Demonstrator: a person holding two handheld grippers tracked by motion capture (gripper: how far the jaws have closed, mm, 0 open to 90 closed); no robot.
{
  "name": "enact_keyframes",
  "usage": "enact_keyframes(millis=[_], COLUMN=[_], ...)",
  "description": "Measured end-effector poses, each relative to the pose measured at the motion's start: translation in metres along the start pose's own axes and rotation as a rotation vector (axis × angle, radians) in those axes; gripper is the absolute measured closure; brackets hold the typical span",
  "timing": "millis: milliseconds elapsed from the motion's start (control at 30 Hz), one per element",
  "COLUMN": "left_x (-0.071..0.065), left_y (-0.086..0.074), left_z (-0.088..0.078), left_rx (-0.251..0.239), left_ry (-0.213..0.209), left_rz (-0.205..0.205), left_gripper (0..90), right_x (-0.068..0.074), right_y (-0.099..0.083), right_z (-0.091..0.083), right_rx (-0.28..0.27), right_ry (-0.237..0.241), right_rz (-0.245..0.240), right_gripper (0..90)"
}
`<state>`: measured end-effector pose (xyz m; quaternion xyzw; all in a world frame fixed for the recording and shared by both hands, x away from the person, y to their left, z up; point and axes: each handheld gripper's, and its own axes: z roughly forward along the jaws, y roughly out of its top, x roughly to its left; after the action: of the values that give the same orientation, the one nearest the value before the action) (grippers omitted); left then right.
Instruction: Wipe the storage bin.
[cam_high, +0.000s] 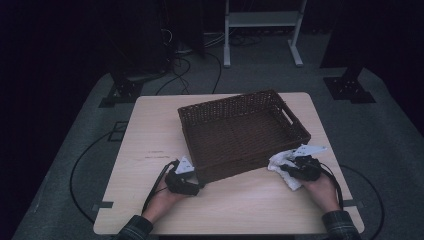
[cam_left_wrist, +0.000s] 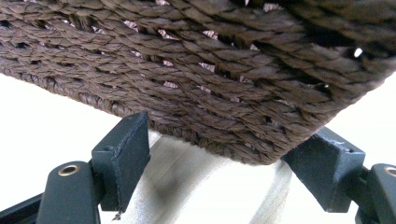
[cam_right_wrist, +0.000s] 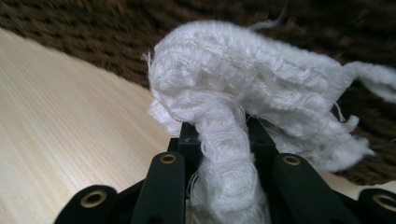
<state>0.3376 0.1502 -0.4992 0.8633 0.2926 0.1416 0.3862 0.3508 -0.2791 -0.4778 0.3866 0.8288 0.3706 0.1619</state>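
Both tongs are seen at the near edge of the worktop (cam_high: 150, 130) in the high view. Left tongs (cam_high: 196, 181) are held against the near left corner of the basket (cam_high: 240, 131); in the left gripper view that corner of the basket (cam_left_wrist: 196, 70) is seen between the two black jaws, which are spread to either side of it and lie just beside the weave, though whether they press on it cannot be told. Right tongs (cam_high: 289, 165) are pressed together on a white cloth (cam_high: 282, 164), and in the right gripper view a twisted strand of the cloth (cam_right_wrist: 224, 140) is pinched between the jaws while the rest is bunched above them.

By size, the pale wooden worktop is placed first, set on a grey floor (cam_high: 70, 150) crossed by dark cables. Next, the dark brown woven basket is found on the middle of the worktop, turned at a slant, with a handle slot in its right wall. Last, the cloth is held just outside the basket's near right corner, beside the wall, with its lower part lying on the worktop
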Motion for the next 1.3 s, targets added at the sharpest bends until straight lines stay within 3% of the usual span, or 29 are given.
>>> enact_keyframes(millis=[467,533,733,900,1300], left_x=[0.0,0.0,0.0,0.0,0.0], left_y=[0.0,0.0,0.0,0.0,0.0], left_z=[0.0,0.0,0.0,0.0,0.0], left_rx=[0.0,0.0,0.0,0.0,0.0], left_ry=[0.001,0.001,0.001,0.001,0.0], left_rz=[-0.001,0.0,0.0,0.0,0.0], left_gripper=[22.6,22.6,22.6,22.6,22.5], right_x=[0.01,0.012,0.014,0.017,0.018], right_y=[0.019,0.02,0.023,0.028,0.023], right_z=[-0.035,-0.037,-0.044,-0.052,-0.026], right_rx=[-0.158,-0.16,-0.197,-0.259,-0.148], right_ry=[-0.022,-0.027,-0.021,0.001,0.013], right_rz=[-0.039,-0.044,-0.053,-0.048,-0.061], right_gripper=[73.1,73.1,73.1,73.1,73.0])
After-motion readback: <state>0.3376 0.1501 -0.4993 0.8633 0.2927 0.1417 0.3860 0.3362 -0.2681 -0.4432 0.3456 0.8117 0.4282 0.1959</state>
